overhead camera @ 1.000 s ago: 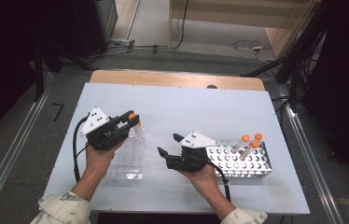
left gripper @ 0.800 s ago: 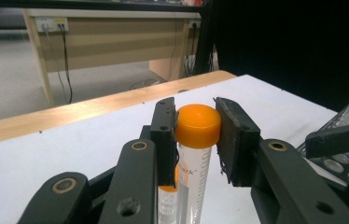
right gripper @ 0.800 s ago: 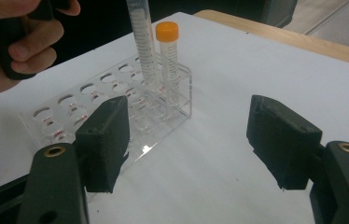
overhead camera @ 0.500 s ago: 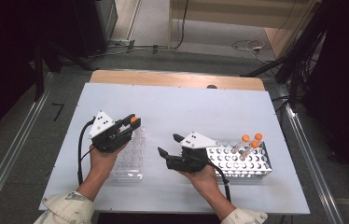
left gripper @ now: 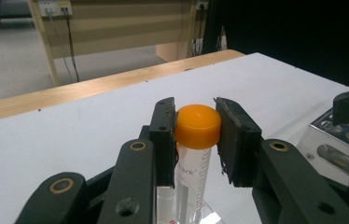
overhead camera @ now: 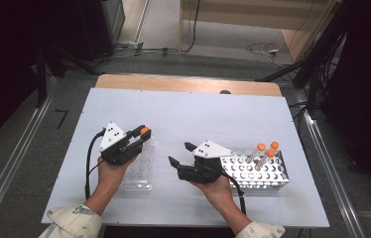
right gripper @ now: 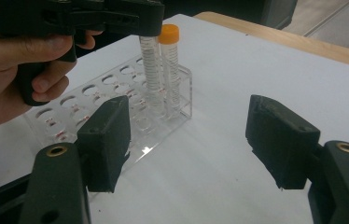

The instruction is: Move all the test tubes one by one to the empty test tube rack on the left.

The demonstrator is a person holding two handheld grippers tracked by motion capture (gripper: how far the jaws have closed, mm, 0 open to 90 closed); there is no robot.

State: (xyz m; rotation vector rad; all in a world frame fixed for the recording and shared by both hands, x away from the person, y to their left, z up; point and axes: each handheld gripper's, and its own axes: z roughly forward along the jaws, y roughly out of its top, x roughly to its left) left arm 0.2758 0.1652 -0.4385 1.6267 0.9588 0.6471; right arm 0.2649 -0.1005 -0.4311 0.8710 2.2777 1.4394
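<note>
On the white tabletop (overhead camera: 183,114) in the high view, the clear rack (overhead camera: 139,171) is the landmark: the left gripper (overhead camera: 141,136) hangs over its far end, clamped on an orange-capped tube (overhead camera: 145,131), with the left hand (overhead camera: 111,171) reaching in from the near edge. To the right of the clear rack, the right gripper (overhead camera: 179,153) lies low, jaws apart and empty, and beyond it a metal rack (overhead camera: 255,171) carries three more capped tubes (overhead camera: 265,148). My reading is that tubes are being moved from the metal rack to the clear one, with most still to go.

In the left gripper view, the jaws pinch the tube (left gripper: 196,135) by its orange cap, the tube upright.

In the right gripper view, the right gripper (right gripper: 186,140) stands wide open and level beside the clear rack (right gripper: 116,107). The held tube (right gripper: 150,74) looks lowered into a far-end hole next to a second tube (right gripper: 170,70) standing there, though whether it is fully seated I cannot tell.
</note>
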